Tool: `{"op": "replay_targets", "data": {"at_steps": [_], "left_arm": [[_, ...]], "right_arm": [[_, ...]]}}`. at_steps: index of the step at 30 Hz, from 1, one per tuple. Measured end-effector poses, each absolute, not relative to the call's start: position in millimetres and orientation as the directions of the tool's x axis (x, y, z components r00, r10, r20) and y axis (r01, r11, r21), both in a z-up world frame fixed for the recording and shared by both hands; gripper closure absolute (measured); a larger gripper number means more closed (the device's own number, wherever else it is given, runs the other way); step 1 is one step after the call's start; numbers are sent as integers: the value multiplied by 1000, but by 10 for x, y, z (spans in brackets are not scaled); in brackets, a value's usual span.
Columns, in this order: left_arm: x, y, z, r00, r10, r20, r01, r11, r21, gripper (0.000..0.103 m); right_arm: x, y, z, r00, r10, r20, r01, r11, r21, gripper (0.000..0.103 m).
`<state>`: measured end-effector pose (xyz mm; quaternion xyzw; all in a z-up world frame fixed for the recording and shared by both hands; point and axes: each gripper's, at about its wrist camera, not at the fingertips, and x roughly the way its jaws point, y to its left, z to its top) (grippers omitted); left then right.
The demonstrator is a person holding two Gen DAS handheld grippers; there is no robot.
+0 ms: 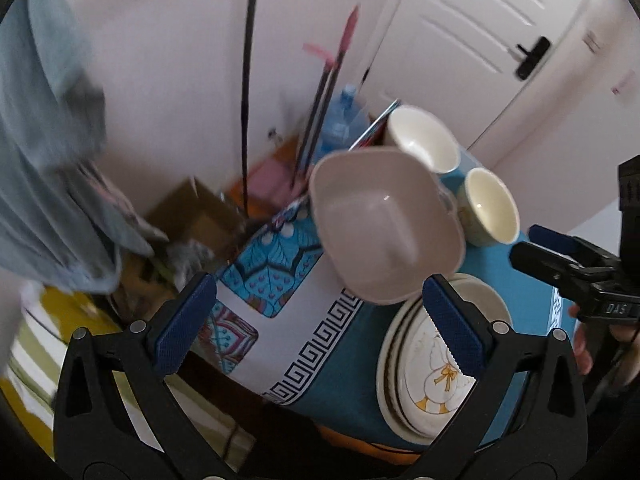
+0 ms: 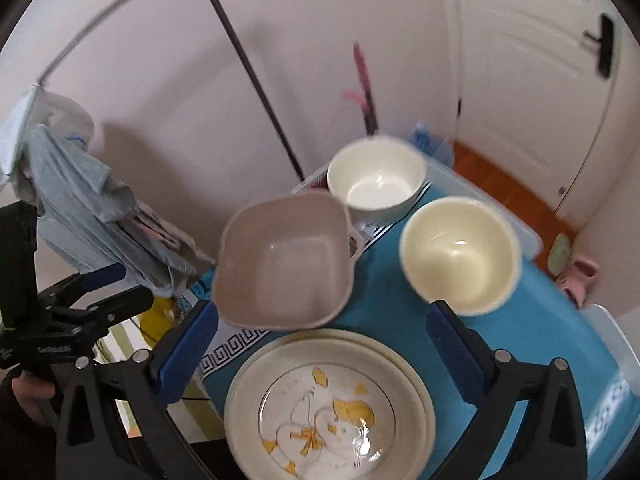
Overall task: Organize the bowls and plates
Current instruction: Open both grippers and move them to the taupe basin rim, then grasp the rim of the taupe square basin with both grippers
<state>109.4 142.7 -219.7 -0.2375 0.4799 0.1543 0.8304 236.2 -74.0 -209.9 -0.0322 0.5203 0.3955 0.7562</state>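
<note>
- The left gripper (image 1: 320, 320) has its jaws spread wide with nothing between them; its blue-padded fingers (image 1: 182, 326) hang over the near-left edge of the table.
- The right gripper (image 2: 326, 346) is likewise spread wide and grips nothing; its blue pads (image 2: 454, 354) frame the stack of plates from above.
- The stack of plates (image 2: 330, 404) lies on the near part of the blue tablecloth (image 2: 540, 320); the top plate carries a white goose drawing with yellow marks, and cream rims of the plates below show around it.
- In the left wrist view the same stack (image 1: 430, 364) sits partly behind the left gripper's right finger.
- Just beyond the plates stands a beige square bowl (image 2: 286, 264) with rounded corners, its near edge seeming to overlap the rim of the stack; whether they touch cannot be told.
- The square bowl (image 1: 386, 226) hides most of a small clear handled dish behind its far-right corner.
- To the right of the square bowl is a cream round bowl (image 2: 460, 254); farther back is a white round bowl (image 2: 376, 178), close to the table's far edge.
- All three bowls stand upright and look empty.
- The tablecloth's left border shows a white band with a black key pattern (image 1: 316, 354).
- A grey-blue cloth (image 2: 88, 208) hangs at the left, and a white door (image 2: 532, 60) with a dark handle stands at the right.
- The left view catches the right gripper (image 1: 568, 268) at its right edge.
</note>
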Motion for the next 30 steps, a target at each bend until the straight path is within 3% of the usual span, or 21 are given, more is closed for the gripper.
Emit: {"op": "replay_targets", "data": {"at_steps": [3, 5, 8, 9, 12, 14, 18, 20, 30], "left_arm": [[1253, 1476, -2430, 454, -18, -891, -487, 832, -265, 3], [1362, 1469, -2545, 437, -37, -899, -476, 838, -266, 7], [1550, 1445, -2749, 402, -72, -913, -463, 844, -271, 27], [1598, 1453, -2798, 394, -83, -915, -461, 844, -275, 35], [1734, 1476, -2929, 371, -98, -923, -461, 844, -275, 47], [1799, 1484, -2975, 359, -96, -929, -460, 848, -265, 57], [1896, 1509, -3045, 345, -94, -934, -457, 852, -254, 88], [1931, 1516, -3048, 342, -87, -935, -452, 858, -246, 89], [1934, 1449, -2735, 393, -9, -920, -387, 906, -174, 89]], "right_arm": [[2518, -505, -2358, 69, 530, -845, -634, 678, 373, 6], [2590, -399, -2505, 33, 511, -859, -634, 675, 378, 21], [2667, -282, -2708, -14, 493, -870, -633, 669, 390, 42], [2686, -253, -2766, -25, 490, -872, -632, 668, 393, 44], [2761, -218, -2886, -45, 482, -875, -620, 673, 403, 51], [2783, -209, -2949, -61, 481, -875, -616, 671, 412, 72], [2791, -171, -3007, -65, 483, -873, -622, 665, 414, 84], [2793, -144, -3015, -60, 485, -873, -626, 663, 411, 89], [2714, -182, -2804, 12, 537, -843, -605, 676, 422, 89]]}}
